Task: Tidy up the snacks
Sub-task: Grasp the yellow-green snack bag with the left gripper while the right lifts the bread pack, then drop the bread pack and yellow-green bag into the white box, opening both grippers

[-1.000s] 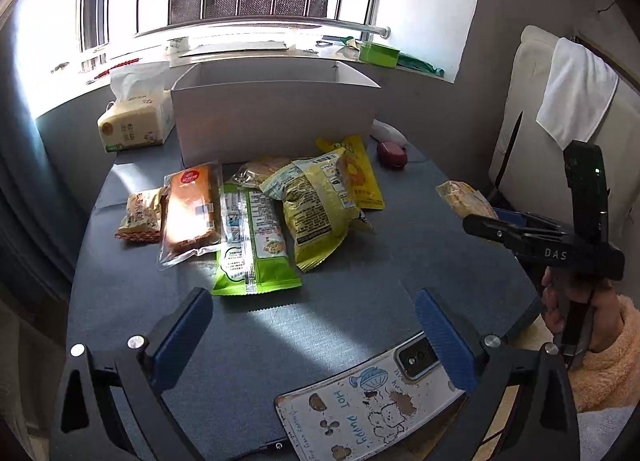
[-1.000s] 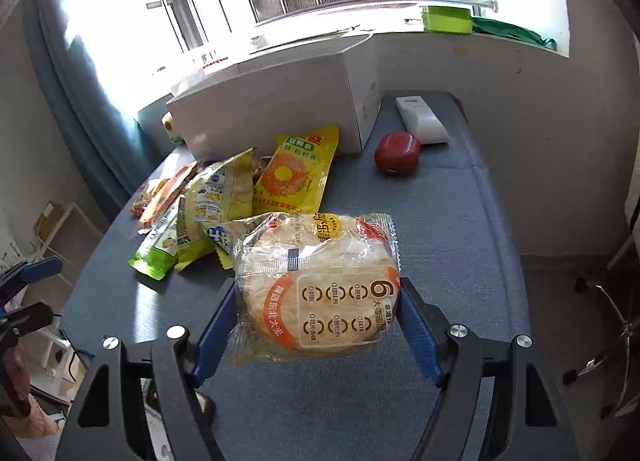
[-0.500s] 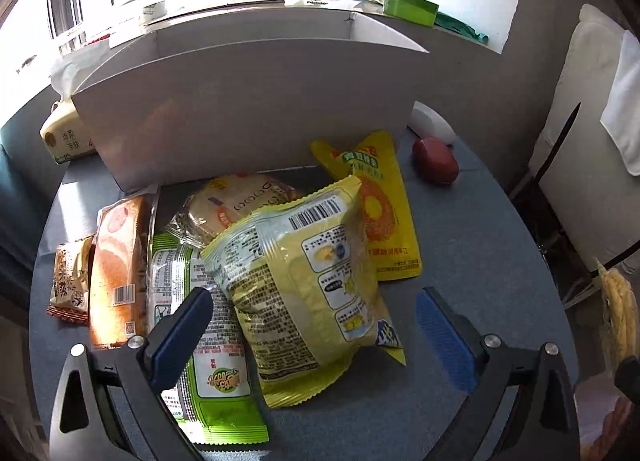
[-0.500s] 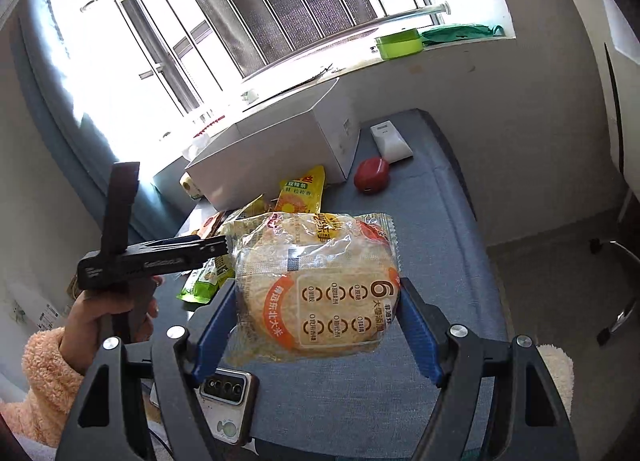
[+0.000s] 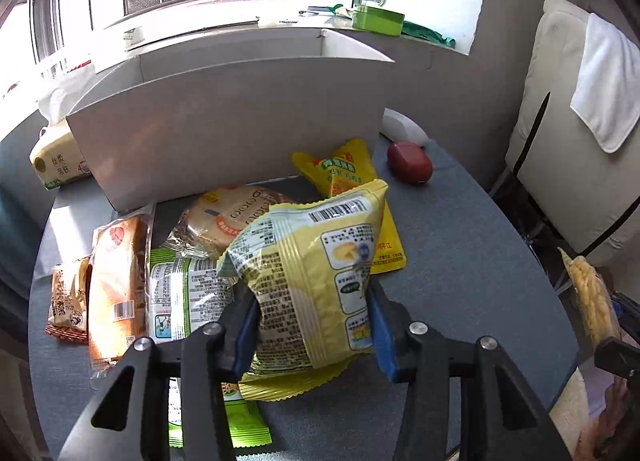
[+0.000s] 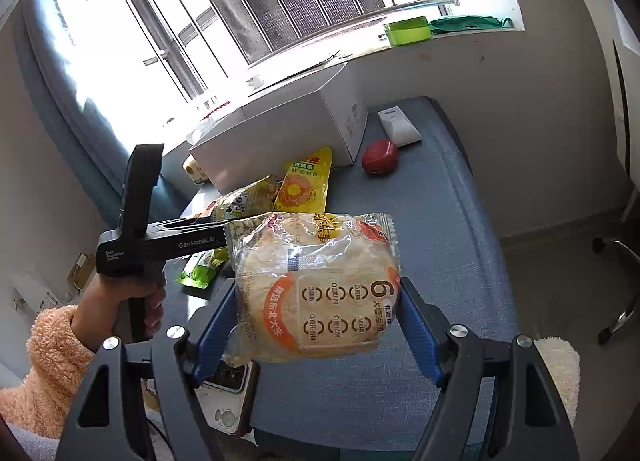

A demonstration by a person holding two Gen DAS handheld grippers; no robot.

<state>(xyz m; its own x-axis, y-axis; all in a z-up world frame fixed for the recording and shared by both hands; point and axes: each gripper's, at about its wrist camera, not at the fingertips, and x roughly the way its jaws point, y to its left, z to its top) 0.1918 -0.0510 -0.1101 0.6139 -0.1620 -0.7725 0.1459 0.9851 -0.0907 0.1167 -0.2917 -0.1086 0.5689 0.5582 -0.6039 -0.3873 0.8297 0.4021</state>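
My left gripper [image 5: 312, 325] pinches a pale yellow snack bag [image 5: 316, 281] from both sides; the blue pads press into it and its lower end is crumpled under the fingers, so I cannot see how far the bag is off the tabletop [image 5: 460, 261]. My right gripper [image 6: 316, 321] pinches a clear pack of round rice crackers [image 6: 316, 289], held up in the air over the near part of the tabletop. On this pack I can read a big "6" and some Chinese words in an orange band; the small text is not readable for me.

The yellow bag hides a good part of the pile. Under it lies a green-and-white packet [image 5: 184, 293], whose near end is cut off behind my left fingers. A second rice cracker pack [image 5: 224, 221] is half covered, and a yellow sunflower-seed pouch [image 5: 348, 177] shows only its top and right side. At the left edge lie an orange bread pack [image 5: 118, 285] and a small brown snack [image 5: 68, 301]. The barcode on the yellow bag is clear, its print is too small.

The white box [image 5: 232, 129] stands at the far edge, open at the top; its inside is hidden from both views. Behind its left corner is a tissue pack [image 5: 56, 165], partly hidden. Right of the box are a red case [image 5: 410, 163] and a white device [image 6: 398, 127], and the right side of the tabletop near them is bare. In the right wrist view the left tool shows "GenRobot.AI" on its side, and a phone [image 6: 228, 401] lies at the near edge, mostly covered by my right gripper.
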